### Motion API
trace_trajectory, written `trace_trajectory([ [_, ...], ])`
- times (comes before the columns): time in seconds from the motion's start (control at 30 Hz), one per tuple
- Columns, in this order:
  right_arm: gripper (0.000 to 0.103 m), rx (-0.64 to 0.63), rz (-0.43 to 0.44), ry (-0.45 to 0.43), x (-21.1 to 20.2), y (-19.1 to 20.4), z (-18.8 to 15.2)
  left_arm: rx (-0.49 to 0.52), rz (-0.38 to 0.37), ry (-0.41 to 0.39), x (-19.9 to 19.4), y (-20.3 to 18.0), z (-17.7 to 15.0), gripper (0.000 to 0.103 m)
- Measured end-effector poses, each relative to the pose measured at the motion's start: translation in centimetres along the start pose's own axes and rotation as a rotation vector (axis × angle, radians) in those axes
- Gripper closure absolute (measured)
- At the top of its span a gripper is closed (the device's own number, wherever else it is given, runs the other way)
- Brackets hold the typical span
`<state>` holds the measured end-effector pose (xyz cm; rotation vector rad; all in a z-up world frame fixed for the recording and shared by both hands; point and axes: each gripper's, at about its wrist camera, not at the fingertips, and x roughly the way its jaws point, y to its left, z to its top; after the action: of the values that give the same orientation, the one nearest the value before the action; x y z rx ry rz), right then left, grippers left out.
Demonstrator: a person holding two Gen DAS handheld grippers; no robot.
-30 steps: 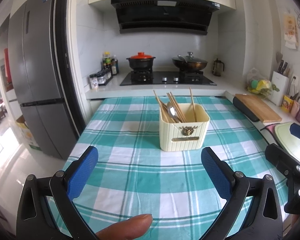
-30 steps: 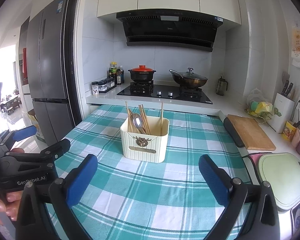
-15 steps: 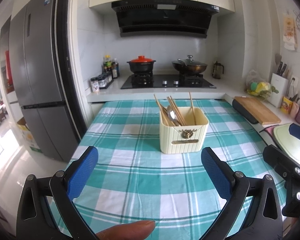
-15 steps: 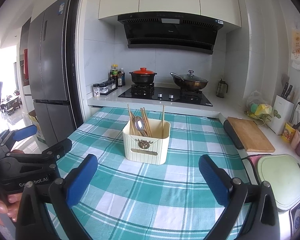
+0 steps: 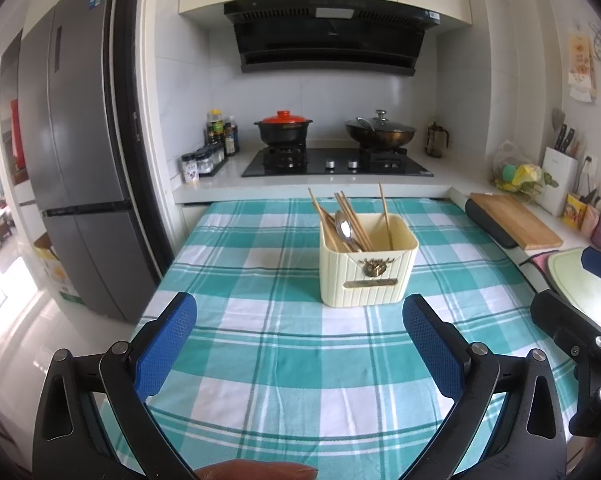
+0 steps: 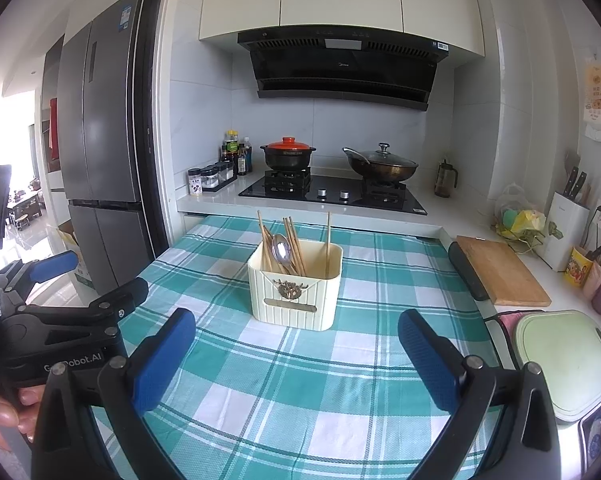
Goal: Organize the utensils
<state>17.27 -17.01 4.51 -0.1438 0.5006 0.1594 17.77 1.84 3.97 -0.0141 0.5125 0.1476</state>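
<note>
Since a second ago I have drawn both tongs back a little; the box (image 5: 367, 266) sits slightly farther ahead. Left tongs (image 5: 299, 344) spread wide, empty. Right tongs (image 6: 296, 354) likewise. Box stands upright on the checked cloth (image 5: 260, 380), ahead of both, holding chopsticks (image 5: 342, 220) and a spoon (image 5: 344, 229).

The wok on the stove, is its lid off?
No, the wok on the stove has its lid on, knob upright.
</note>
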Motion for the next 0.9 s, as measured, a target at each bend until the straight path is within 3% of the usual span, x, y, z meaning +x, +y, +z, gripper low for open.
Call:
trace_trajectory([
  [0.9, 0.0, 0.0, -0.01, -0.002, -0.08, -0.59, 0.02, 0.018, 0.003, 0.007, 0.19, -0.6, 0.05, 0.0],
])
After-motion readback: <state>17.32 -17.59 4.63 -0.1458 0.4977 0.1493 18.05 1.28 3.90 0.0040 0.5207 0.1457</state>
